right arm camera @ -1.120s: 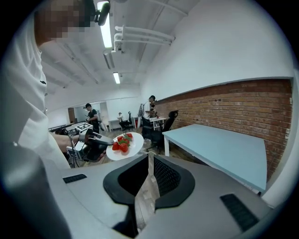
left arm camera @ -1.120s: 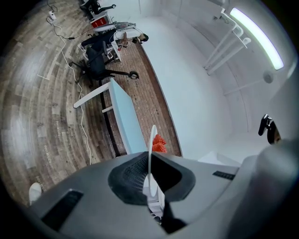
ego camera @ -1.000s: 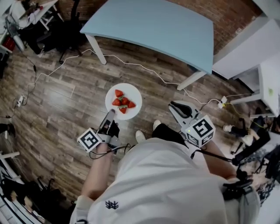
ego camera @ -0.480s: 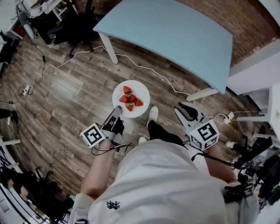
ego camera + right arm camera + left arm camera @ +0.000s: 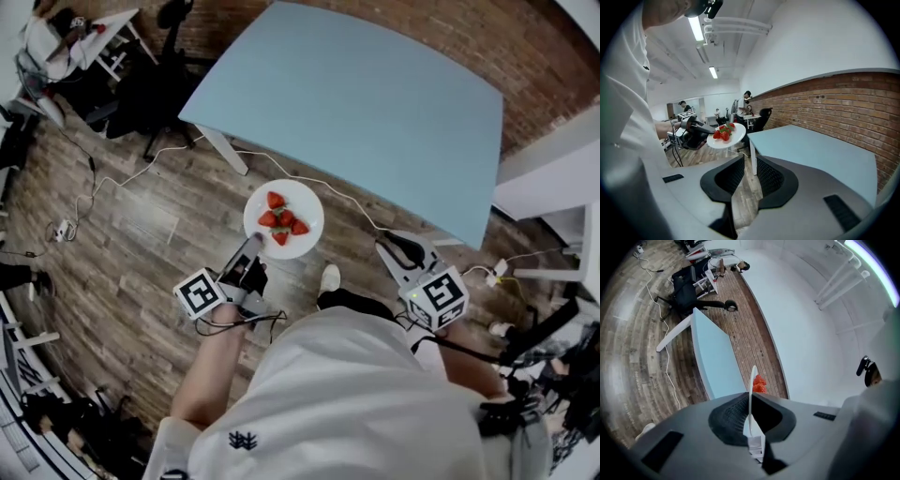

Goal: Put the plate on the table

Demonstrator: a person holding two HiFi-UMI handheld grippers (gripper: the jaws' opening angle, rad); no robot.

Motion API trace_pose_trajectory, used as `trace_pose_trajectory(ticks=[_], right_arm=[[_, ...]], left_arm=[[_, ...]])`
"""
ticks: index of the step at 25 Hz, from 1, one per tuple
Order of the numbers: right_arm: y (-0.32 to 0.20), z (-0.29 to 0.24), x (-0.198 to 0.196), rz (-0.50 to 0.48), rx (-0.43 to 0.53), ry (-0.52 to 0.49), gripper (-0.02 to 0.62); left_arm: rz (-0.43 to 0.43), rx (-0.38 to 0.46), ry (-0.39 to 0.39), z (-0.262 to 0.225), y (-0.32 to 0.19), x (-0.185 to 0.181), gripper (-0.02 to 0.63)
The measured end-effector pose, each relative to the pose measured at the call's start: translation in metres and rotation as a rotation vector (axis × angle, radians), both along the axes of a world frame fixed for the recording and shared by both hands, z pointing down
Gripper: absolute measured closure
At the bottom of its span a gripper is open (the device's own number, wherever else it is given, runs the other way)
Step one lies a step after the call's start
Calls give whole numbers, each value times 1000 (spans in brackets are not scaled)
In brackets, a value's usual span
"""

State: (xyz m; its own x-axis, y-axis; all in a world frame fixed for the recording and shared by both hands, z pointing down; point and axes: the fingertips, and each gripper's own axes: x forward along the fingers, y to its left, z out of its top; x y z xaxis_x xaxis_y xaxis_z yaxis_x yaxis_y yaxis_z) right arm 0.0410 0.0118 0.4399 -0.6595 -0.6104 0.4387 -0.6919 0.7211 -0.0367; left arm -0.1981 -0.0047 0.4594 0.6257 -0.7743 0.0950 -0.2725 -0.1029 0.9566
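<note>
A white plate [image 5: 302, 201] with several strawberries [image 5: 282, 223] hangs over the wooden floor, just off the near edge of the light blue table [image 5: 356, 103]. My left gripper [image 5: 251, 247] is shut on the plate's near rim. In the left gripper view the plate [image 5: 752, 383] shows edge-on between the jaws, with the strawberries [image 5: 759, 384] beyond it. My right gripper [image 5: 395, 247] is held at the right, near the table's corner, slightly open with nothing in it. In the right gripper view the plate [image 5: 734, 134] floats level, left of the table [image 5: 815, 150].
White cables [image 5: 141, 157] trail across the floor under the table. A black office chair [image 5: 155, 103] stands to the table's left, and a white table leg [image 5: 223, 150] is near the plate. White furniture [image 5: 553, 178] is at the right. My shoe [image 5: 329, 278] is below the plate.
The plate and my left gripper have come closer to the table's near edge. My right gripper has moved forward too, up to the table's corner.
</note>
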Motion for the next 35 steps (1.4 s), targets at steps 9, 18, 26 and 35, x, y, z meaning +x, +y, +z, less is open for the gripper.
trace_pose_trajectory(ticks=[9, 18, 26, 35], right_arm=[[-81, 5, 60, 124, -9, 12, 508], [-145, 12, 74, 329, -46, 33, 508], [-206, -14, 72, 544, -31, 8, 508], [-214, -8, 91, 772, -72, 27, 508]], left_arm=[[145, 22, -4, 1, -147, 77, 594], [349, 4, 11, 15, -277, 124, 594], [557, -29, -6, 43, -394, 170, 594], [702, -81, -43, 109, -476, 230, 594]])
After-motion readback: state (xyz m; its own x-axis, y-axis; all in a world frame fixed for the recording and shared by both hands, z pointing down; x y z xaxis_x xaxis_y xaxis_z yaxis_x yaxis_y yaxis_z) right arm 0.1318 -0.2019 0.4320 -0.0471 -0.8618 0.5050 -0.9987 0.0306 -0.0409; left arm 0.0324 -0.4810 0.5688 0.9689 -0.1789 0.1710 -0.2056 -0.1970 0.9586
